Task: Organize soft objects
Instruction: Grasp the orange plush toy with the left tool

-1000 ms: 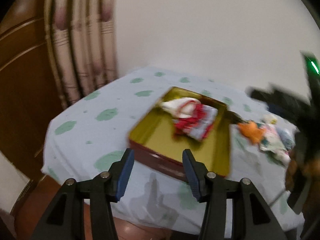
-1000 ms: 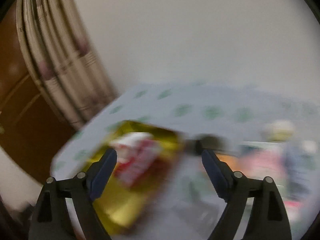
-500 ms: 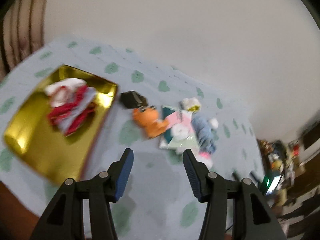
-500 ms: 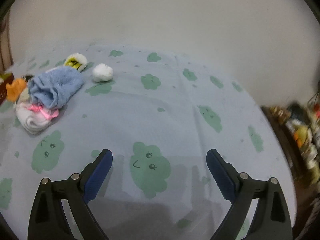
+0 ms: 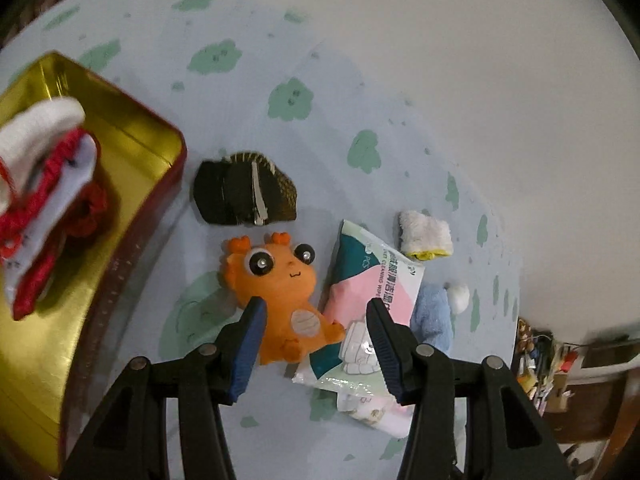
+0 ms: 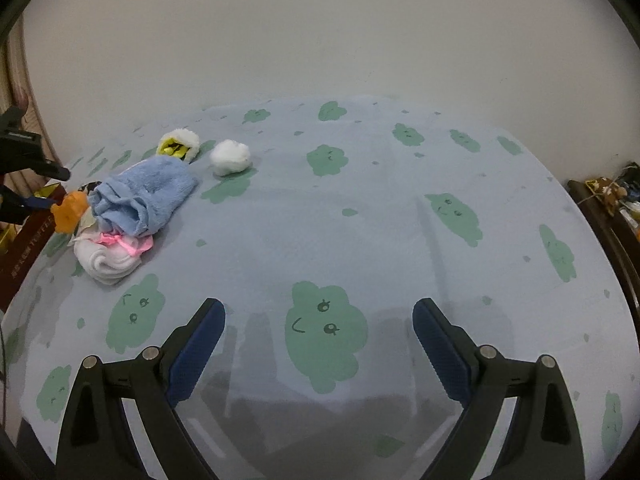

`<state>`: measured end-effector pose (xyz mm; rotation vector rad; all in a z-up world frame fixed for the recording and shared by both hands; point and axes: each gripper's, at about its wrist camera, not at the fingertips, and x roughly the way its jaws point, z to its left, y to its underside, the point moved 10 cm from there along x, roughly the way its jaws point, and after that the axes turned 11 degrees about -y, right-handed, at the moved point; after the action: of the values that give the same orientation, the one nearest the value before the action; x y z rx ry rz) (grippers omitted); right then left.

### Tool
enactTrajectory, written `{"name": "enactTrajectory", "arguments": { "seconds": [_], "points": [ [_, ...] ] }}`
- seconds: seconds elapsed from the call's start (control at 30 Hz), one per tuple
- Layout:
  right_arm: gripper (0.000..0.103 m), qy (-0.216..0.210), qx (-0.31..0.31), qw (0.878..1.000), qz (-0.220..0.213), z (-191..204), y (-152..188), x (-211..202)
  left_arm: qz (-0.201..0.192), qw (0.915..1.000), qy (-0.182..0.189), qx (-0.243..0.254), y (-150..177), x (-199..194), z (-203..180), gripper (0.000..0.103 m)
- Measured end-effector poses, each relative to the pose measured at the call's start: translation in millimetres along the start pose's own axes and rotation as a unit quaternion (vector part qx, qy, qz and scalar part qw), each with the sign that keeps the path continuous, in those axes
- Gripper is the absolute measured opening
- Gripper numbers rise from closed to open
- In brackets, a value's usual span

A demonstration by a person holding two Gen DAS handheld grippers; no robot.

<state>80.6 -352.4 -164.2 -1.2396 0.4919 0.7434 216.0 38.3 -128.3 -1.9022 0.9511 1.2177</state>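
Observation:
In the left wrist view my left gripper [image 5: 316, 312] is open, hovering over an orange plush dragon [image 5: 280, 280] whose lower body shows between the blue pads, untouched. Right of it lie a wipes pack [image 5: 372, 280], a blue towel [image 5: 434, 312], a white-and-yellow rolled sock [image 5: 424, 236] and a white pom-pom [image 5: 458, 296]. At left a gold tin [image 5: 132, 140] holds red-and-white socks [image 5: 44, 184]. My right gripper [image 6: 318, 308] stands wide open over bare cloth, well right of the blue towel [image 6: 148, 192], a white sock with a pink bow [image 6: 108, 260] and the pom-pom [image 6: 230, 156].
A black-brown folded item [image 5: 244, 188] lies between the tin and the plush. The round table wears a pale blue cloth [image 6: 360, 220] with green cloud prints. A plain wall stands close behind. Dark wood furniture with clutter [image 6: 612, 196] is at the right edge.
The left view swung from the tin across to the pile and closed in over the orange plush. The right view swept right off the tin to bare cloth, then held still, jaws a little wider.

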Motion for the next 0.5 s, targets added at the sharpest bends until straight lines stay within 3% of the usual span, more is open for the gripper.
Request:
{"name": "enactTrajectory", "arguments": {
  "seconds": [0.2,0.27,0.37,0.47,0.5],
  "points": [
    [0.094,-0.015,0.003,1.0,0.009,1.3,2.5,4.6,-0.024,0.9984,-0.051,0.007,-10.9,5.0,3.3,0.053],
    [0.094,-0.018,0.006,1.0,0.008,0.6,3.8,2.2,-0.002,0.9979,-0.063,-0.017,-5.5,6.8,10.9,0.053],
    [0.094,-0.018,0.006,1.0,0.009,0.8,3.5,3.3,-0.006,0.9989,-0.043,-0.019,-6.2,4.9,10.7,0.053],
    [0.094,-0.019,0.004,1.0,0.013,1.8,4.9,4.9,0.026,0.9962,-0.082,-0.012,-1.2,25.3,19.8,0.055],
    [0.094,-0.02,0.005,1.0,0.013,1.9,5.2,5.2,0.033,0.9972,-0.066,-0.015,0.7,28.7,18.5,0.056]
  ]
}}
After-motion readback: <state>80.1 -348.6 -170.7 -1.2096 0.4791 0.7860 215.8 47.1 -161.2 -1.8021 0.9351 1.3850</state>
